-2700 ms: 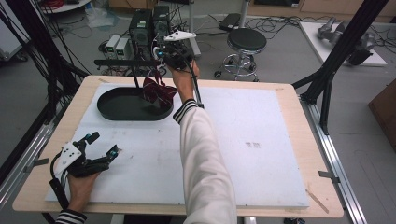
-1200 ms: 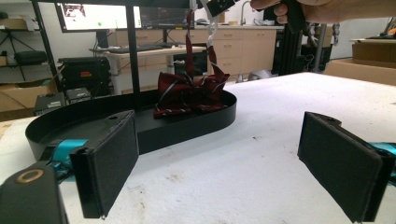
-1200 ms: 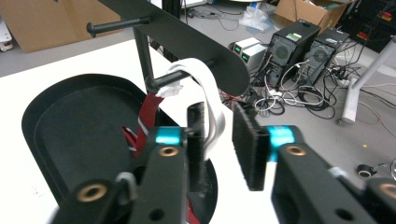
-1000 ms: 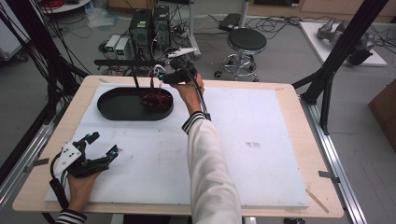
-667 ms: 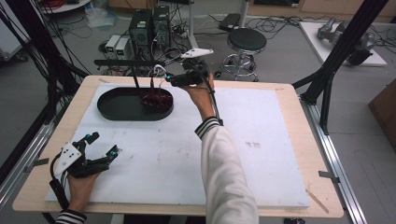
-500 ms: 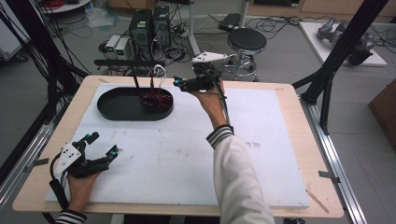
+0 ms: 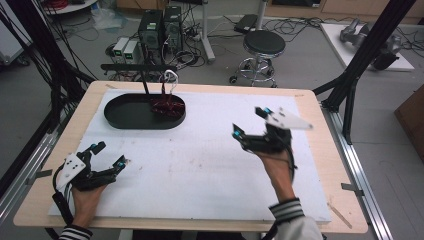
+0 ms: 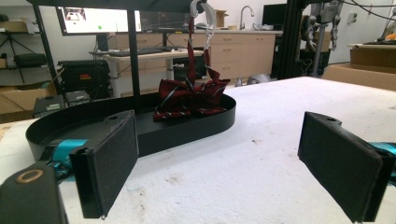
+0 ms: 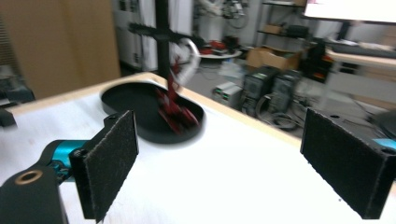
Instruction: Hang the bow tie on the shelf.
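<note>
Now the right gripper [image 7: 248, 125] is held above the right half of the white mat [image 7: 210, 165], its jaws spread wide with nothing between them; they have just been opening. Well apart from it, the left gripper [image 7: 109, 156] rests low over the mat's near left corner, jaws also spread and empty. Farther back on the left, a dark red striped cloth [image 7: 167, 106] lies bunched in the right end of a black oval tray [image 7: 125, 116], hanging from a white hook [image 7: 170, 79].
</note>
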Available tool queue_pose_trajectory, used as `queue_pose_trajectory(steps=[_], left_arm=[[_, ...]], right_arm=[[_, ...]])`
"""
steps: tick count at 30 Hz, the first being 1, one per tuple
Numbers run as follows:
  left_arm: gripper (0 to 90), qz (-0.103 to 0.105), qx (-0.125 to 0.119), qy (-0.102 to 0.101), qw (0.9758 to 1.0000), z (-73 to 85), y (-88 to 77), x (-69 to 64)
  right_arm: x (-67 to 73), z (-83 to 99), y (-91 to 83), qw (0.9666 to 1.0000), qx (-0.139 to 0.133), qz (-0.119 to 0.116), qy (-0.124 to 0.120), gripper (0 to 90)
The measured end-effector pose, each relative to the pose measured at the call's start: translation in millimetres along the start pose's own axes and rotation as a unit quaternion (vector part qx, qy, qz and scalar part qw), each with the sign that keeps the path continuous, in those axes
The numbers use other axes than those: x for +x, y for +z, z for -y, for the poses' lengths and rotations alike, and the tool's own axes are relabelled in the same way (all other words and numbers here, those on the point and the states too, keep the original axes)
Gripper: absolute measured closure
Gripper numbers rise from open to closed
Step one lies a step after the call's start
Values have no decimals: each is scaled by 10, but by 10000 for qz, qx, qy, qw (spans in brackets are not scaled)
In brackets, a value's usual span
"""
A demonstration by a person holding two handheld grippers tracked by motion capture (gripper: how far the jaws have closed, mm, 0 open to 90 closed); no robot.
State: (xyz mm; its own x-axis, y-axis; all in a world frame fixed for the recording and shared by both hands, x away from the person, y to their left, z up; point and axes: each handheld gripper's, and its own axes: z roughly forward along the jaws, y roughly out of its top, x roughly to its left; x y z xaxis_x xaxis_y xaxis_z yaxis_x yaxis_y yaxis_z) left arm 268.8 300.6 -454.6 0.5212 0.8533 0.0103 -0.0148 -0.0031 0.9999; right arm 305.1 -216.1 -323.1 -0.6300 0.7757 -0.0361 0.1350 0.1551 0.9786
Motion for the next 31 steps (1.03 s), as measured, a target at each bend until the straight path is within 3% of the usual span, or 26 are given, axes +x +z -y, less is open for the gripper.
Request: queue_pose_trajectory(steps=[3,7,11,14,19,24,31], left_arm=[[127,-5,8,12,10000,0,0,-3],[127,-25,5,22,10000,-1,2,-6],[127,-55,-28,30,10000,1,-8,-9],[126,-75,-55,39,9999,2,-12,-13],[126,-102,-64,59,9999,3,-15,-19],[126,-111,-72,76,9999,3,-16,-21],[127,-106,-49,83,9999,2,-14,-21]], right_arm=[[-113,335,-324,9994,10,324,145,103],[-215,734,-603,9965,-305,656,427,103],[-198,1070,-690,9928,-687,872,459,102],[-140,1249,-673,9898,-922,1036,318,102],[-90,1401,-576,9877,-957,1149,450,102],[-93,1428,-534,9861,-960,1229,581,102],[-63,1448,-504,9870,-867,1307,359,102]])
